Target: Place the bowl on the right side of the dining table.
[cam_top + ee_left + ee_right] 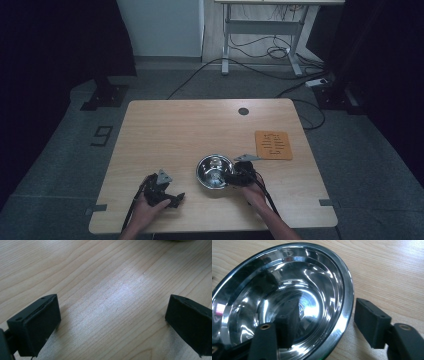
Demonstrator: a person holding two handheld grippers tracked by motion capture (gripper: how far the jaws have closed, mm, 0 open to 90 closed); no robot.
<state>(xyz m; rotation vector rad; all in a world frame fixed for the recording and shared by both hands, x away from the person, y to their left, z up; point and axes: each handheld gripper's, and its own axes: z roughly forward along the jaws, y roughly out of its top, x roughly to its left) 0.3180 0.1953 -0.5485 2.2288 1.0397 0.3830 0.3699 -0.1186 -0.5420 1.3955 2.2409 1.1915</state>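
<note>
Right gripper (324, 327) fingers (372, 322) straddle steel bowl (287, 290) rim, unclenched; left gripper (112, 322) fingers released over bare counter (100, 277).

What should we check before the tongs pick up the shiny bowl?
1. Steel bowl upright on the table: ok.
2. Right tongs straddle the bowl's rim, one jaw inside, one outside: ok.
3. Pads pressing on the rim: not ok, a gap shows at the outer jaw.
4. Bowl empty: ok.
5. Left tongs open, resting apart from the bowl: ok.
6. Orange mat clear of the bowl: ok.
</note>
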